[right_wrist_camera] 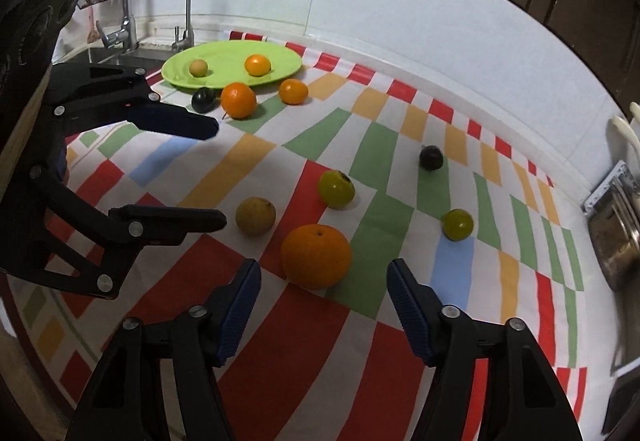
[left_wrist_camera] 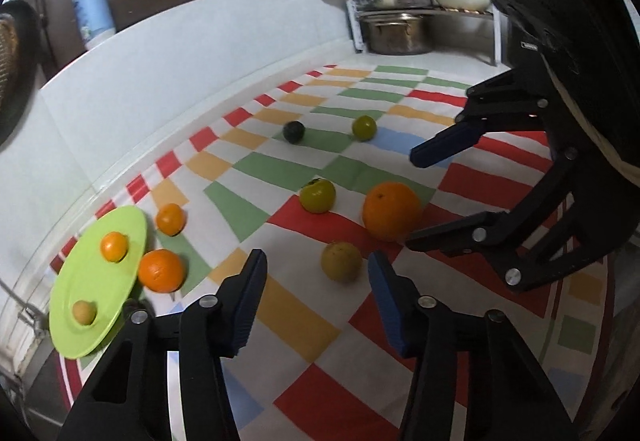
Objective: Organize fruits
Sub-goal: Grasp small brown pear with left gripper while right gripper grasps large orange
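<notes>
Left wrist view: the left tongs (left_wrist_camera: 316, 273) stand open and empty, pads bare, with a yellowish fruit (left_wrist_camera: 341, 261) lying just ahead and between the two pads, clear of both. Right wrist view: the right tongs (right_wrist_camera: 324, 281) are likewise open and empty, and the big orange (right_wrist_camera: 316, 256) sits directly ahead between their pads, not yet touched. Both fruits are round, so no long axis governs the approach. Judgement: each hand has its own target straight ahead; the left is the nearer to the yellowish fruit, the right to the big orange, and these two fruits lie just beside each other, so the tongs may crowd one another. The plate (right_wrist_camera: 224, 79) lies far ahead and to the left of the right tongs, beside the sink; from the left tongs it lies off to the left. Count on the plate: two fruits, one small orange and one pale. Count on the cloth over the bench (right_wrist_camera: 400, 361): eight fruits, namely three orange (one big, two smaller, both beside the plate), two dark, two green, one yellowish. One dark fruit touches the plate's near rim or lies just beside it; which, I cannot tell.
</notes>
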Tool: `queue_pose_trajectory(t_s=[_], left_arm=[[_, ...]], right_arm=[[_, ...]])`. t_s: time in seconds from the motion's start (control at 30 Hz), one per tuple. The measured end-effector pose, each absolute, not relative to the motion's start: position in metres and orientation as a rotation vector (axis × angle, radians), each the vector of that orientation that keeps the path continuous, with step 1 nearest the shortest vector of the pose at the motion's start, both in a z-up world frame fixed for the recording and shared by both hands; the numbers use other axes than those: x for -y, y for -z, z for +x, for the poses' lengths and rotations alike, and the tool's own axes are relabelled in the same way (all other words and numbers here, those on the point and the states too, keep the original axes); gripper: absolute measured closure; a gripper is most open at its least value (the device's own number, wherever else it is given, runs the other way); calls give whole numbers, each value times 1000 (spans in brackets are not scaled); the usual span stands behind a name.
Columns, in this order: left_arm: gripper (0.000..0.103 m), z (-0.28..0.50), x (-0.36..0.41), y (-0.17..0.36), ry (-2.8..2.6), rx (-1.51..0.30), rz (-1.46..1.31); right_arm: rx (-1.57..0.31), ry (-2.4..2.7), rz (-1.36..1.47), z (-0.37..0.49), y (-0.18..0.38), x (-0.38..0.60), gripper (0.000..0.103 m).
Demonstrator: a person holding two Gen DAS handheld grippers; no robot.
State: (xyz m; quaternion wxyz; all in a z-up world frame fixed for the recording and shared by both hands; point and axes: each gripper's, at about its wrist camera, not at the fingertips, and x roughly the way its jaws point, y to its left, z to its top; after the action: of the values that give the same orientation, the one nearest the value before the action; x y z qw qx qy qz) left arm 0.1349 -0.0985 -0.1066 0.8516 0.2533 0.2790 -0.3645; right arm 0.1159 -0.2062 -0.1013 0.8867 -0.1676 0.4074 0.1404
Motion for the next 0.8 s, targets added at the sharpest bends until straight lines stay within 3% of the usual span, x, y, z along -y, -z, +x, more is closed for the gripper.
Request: queue_pose_trajectory(t_s=[0.13, 0.4, 0.63, 0.8], left_arm=[[61, 143, 104, 114, 795, -624, 535], [65, 153, 109, 118, 827, -683, 509], [75, 159, 114, 122, 840, -732, 500], [75, 163, 111, 120, 804, -748, 450]], right_arm=[[-861, -312, -330, 122, 108, 208, 45], [-869, -341, -283, 133, 113, 210, 49], [-879, -368, -252, 136, 115, 211, 59], [-878, -347, -206, 134, 114, 214, 60]])
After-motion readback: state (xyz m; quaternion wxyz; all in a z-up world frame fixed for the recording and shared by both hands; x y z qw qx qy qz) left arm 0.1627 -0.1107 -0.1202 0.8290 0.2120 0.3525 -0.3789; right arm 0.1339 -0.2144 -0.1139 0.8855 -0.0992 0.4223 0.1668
